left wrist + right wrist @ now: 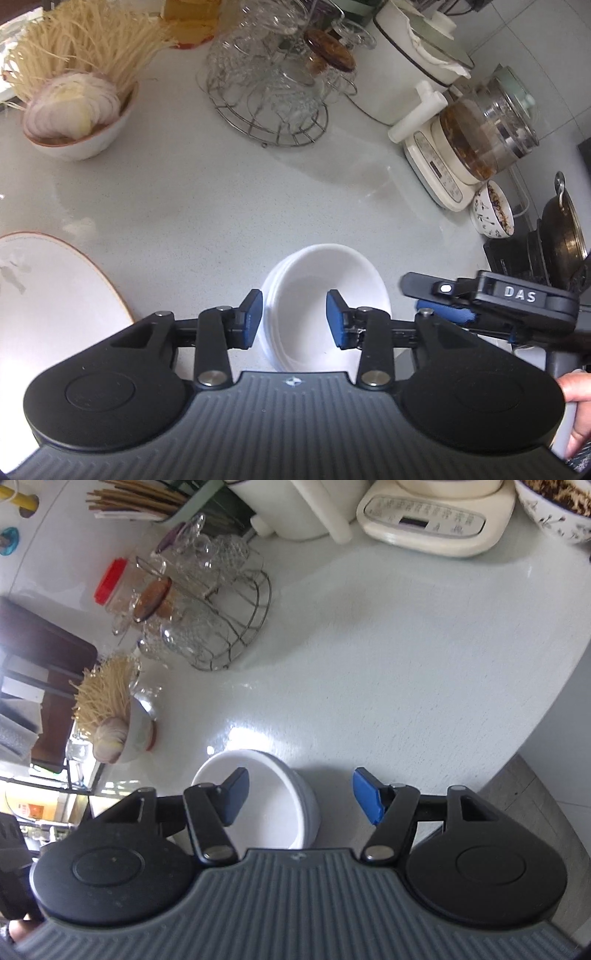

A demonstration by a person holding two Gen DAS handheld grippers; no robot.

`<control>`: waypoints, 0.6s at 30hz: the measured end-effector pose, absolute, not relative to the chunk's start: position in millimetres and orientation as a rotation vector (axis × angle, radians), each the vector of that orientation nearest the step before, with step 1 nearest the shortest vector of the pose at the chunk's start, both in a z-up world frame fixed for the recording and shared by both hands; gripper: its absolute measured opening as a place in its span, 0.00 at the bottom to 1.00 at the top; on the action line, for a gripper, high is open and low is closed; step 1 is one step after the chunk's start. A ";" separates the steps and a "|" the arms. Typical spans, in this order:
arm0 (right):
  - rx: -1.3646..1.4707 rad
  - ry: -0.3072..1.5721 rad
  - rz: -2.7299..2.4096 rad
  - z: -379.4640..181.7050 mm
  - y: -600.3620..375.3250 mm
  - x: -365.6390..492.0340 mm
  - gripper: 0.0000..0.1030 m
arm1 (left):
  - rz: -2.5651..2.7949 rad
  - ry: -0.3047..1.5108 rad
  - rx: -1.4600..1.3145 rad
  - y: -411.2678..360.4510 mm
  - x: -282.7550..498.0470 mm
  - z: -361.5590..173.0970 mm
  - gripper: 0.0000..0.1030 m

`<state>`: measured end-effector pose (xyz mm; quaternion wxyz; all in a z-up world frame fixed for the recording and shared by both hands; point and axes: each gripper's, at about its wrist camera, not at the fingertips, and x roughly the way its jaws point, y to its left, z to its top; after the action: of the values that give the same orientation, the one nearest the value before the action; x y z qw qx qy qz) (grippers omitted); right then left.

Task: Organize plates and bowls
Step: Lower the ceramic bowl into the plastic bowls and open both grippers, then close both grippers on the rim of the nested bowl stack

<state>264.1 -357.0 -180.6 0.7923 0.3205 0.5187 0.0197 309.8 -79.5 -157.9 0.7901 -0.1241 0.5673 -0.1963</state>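
A stack of white bowls (325,306) sits on the pale speckled worktop (229,192), close to its near edge, and both grippers are gathered over it. The left gripper (294,320) hangs above the stack with its blue pads spread apart, one pad over the left rim and the other over the hollow of the top bowl; whether either pad touches the bowl I cannot tell, but nothing is gripped. The right gripper (303,798) comes in from the stack's right side, its fingers likewise released and wide, the left pad (234,795) hanging over the inside of the top bowl and the right pad (365,794) out beyond the wall, over bare worktop. In the left view the right gripper's dark body shows just beside the bowls. A large white plate (48,295) with a thin brown rim lies toward the near left corner, well apart from the stack. Farther back on the left stands a bowl of sliced onion (77,118) with a sheaf of dry noodles (85,40) rising behind it. Near the back edge a wire rack (269,99) holds glass cups. Along the right side stand a white pot (410,62), a glass kettle (480,140) on its cream base, and a small patterned bowl (493,214)
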 end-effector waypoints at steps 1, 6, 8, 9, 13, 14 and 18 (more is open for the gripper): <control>0.679 1.127 0.043 -183.0 -355.4 265.2 0.63 | -0.424 1.228 -0.263 -81.3 310.1 -159.9 0.42; 0.710 1.176 0.053 -197.9 -352.7 268.5 0.63 | -0.431 1.244 -0.249 -87.6 310.1 -167.4 0.44; 0.718 1.191 0.050 -201.5 -351.8 268.8 0.63 | -0.428 1.251 -0.237 -89.7 311.0 -169.1 0.44; 0.722 1.198 0.055 -202.7 -351.4 269.4 0.63 | -0.427 1.253 -0.231 -90.8 311.5 -169.8 0.44; 0.731 1.211 0.066 -206.5 -348.8 273.2 0.62 | -0.420 1.281 -0.236 -92.7 314.4 -177.8 0.43; 0.729 1.211 0.065 -206.8 -348.3 273.9 0.62 | -0.417 1.285 -0.235 -93.0 315.0 -179.6 0.43; 0.745 1.216 0.065 -208.7 -349.2 276.4 0.52 | -0.418 1.291 -0.222 -94.0 318.9 -181.7 0.42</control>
<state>276.4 -349.2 -208.7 0.7560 0.3415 0.5577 0.0299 318.9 -94.0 -181.7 0.7728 -0.1024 0.5959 -0.1931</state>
